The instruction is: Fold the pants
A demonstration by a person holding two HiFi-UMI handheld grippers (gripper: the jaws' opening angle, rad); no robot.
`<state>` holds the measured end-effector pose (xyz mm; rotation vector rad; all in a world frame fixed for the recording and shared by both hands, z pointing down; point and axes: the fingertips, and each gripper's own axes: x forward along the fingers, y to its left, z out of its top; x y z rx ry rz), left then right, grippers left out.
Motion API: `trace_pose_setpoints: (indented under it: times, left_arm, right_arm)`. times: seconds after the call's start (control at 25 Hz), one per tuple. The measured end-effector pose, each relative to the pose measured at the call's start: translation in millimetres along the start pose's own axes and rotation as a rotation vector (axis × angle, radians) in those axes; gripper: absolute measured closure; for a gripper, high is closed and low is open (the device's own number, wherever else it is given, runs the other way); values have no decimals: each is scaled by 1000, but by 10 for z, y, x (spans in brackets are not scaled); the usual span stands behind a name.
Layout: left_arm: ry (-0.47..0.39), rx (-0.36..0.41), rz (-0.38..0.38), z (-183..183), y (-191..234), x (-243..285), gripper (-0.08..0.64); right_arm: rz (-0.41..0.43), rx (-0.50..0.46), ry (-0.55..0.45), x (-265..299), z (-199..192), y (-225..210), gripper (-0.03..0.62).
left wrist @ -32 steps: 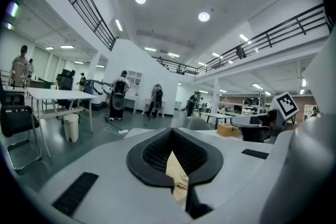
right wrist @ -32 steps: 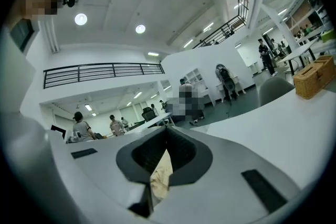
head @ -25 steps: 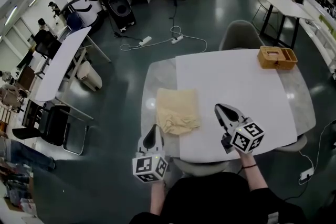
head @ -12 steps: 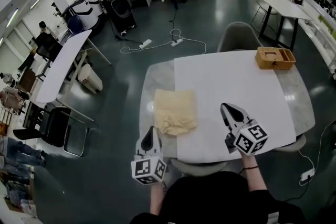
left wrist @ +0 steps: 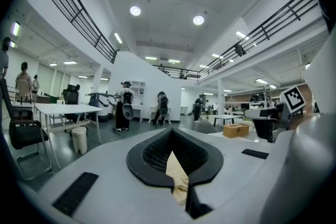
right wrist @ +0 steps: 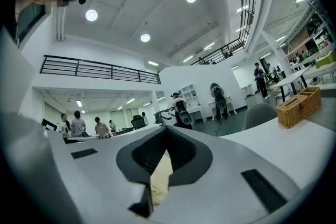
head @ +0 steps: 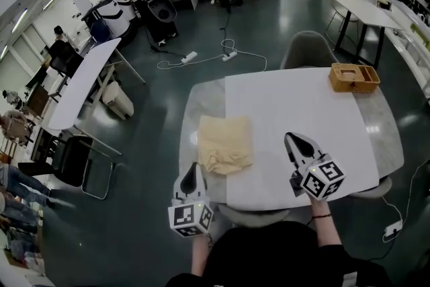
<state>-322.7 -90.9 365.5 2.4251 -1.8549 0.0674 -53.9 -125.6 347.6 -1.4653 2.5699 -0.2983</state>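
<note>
The beige pants (head: 225, 143) lie folded into a small rectangle on the left part of the white table (head: 302, 111), with their near edge rumpled. My left gripper (head: 195, 167) hovers at the table's front left corner, just short of that edge, with its jaws together and nothing in them. My right gripper (head: 290, 138) hangs over bare tabletop to the right of the pants, shut and empty too. In the left gripper view the pants (left wrist: 176, 176) show as a beige sliver through the left gripper (left wrist: 172, 136). The right gripper (right wrist: 167, 131) frames the pants (right wrist: 160, 176) the same way.
A wicker basket (head: 354, 76) stands at the table's far right corner. A grey chair (head: 309, 47) is tucked in at the far side. Other tables, people and floor cables lie beyond.
My right gripper has shifted a little to the right over the table. The left gripper and the pants have stayed where they were.
</note>
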Motion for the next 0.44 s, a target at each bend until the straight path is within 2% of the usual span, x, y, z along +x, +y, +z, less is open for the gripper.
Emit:
trace_pose_setpoints:
  times: [0.44]
  left_arm:
    - [-1, 13, -1, 13, -19, 1, 546]
  right_arm:
    - [4, -39, 6, 8, 37, 0, 578]
